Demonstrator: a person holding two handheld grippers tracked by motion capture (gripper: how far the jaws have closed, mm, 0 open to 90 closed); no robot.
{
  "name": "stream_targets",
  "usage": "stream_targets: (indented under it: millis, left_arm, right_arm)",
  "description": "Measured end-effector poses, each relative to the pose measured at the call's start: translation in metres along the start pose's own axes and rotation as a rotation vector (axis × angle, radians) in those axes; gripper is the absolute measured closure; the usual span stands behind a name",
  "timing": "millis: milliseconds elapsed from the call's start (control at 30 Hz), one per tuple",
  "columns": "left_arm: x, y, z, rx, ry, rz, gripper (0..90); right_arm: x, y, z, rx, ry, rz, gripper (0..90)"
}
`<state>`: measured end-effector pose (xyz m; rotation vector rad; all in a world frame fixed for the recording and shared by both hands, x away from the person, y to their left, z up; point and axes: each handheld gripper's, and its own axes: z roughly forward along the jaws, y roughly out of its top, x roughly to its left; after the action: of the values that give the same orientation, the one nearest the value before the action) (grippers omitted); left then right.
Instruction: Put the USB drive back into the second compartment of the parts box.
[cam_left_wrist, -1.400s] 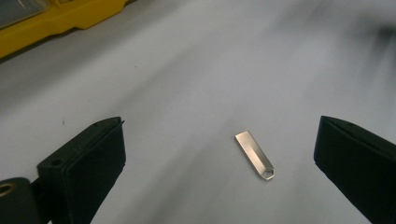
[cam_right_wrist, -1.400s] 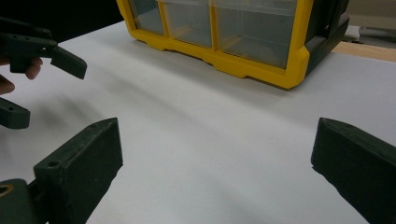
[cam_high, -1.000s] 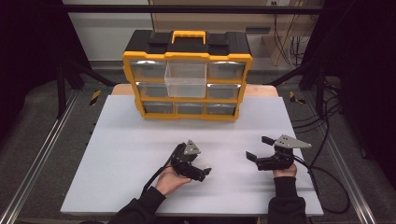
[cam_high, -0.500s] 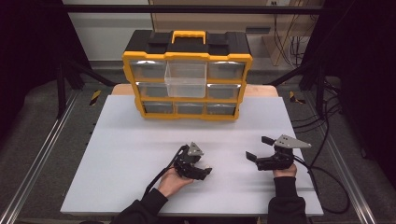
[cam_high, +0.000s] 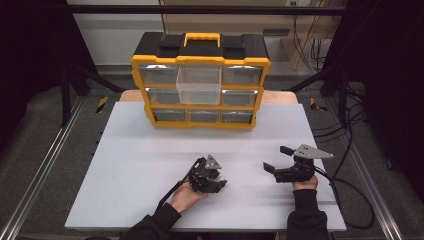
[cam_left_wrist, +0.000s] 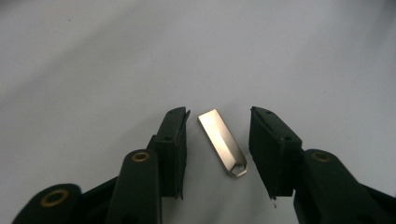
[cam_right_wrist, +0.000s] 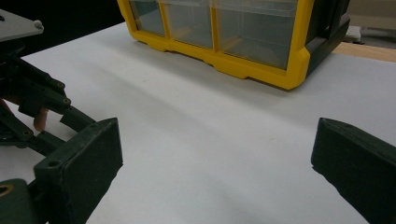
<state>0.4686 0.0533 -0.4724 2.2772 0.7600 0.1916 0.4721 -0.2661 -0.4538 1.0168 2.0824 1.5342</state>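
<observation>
Left gripper (cam_left_wrist: 218, 140) pointed down at white tabletop (cam_high: 150, 165), jaws just been closing, not yet clamped. Small flat metal USB stick (cam_left_wrist: 222, 142) lying between the two black pads, slanted, squared end farther from gripper body, looped end nearer it. Narrow gap on both sides of stick; squared end close to left-hand pad (cam_left_wrist: 175, 140), looped end close to right-hand pad (cam_left_wrist: 273, 147), no contact visible on either. Nothing gripped, stick flat on table. In high view, left gripper (cam_high: 216, 186) low over table near front edge, hand (cam_high: 186, 196) behind it, stick itself hidden under gripper body there.

Right gripper (cam_right_wrist: 212, 158) spread wide, nothing between pads, bare table in gap. In high view, right gripper (cam_high: 276, 160) well apart from left gripper, off to its right, held roughly level, tips facing toward left gripper and back of table. Left gripper's linkage (cam_right_wrist: 32, 102) seen just beyond right gripper's left-hand pad in right gripper view.

Yellow and black drawer organizer (cam_high: 200, 80) standing far beyond both sets of fingertips at back of table, one clear drawer (cam_high: 199, 85) in top row pulled out, other drawers pushed in.
</observation>
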Motion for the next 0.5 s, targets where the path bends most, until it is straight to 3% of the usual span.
stream_targets:
  millis: [500]
  left_arm:
    - [-0.0035, 0.0011, 0.001, 0.009, 0.008, 0.0, 72.6]
  right_arm:
    - [0.0001, 0.0, 0.0001, 0.003, 0.001, 0.002, 2.5]
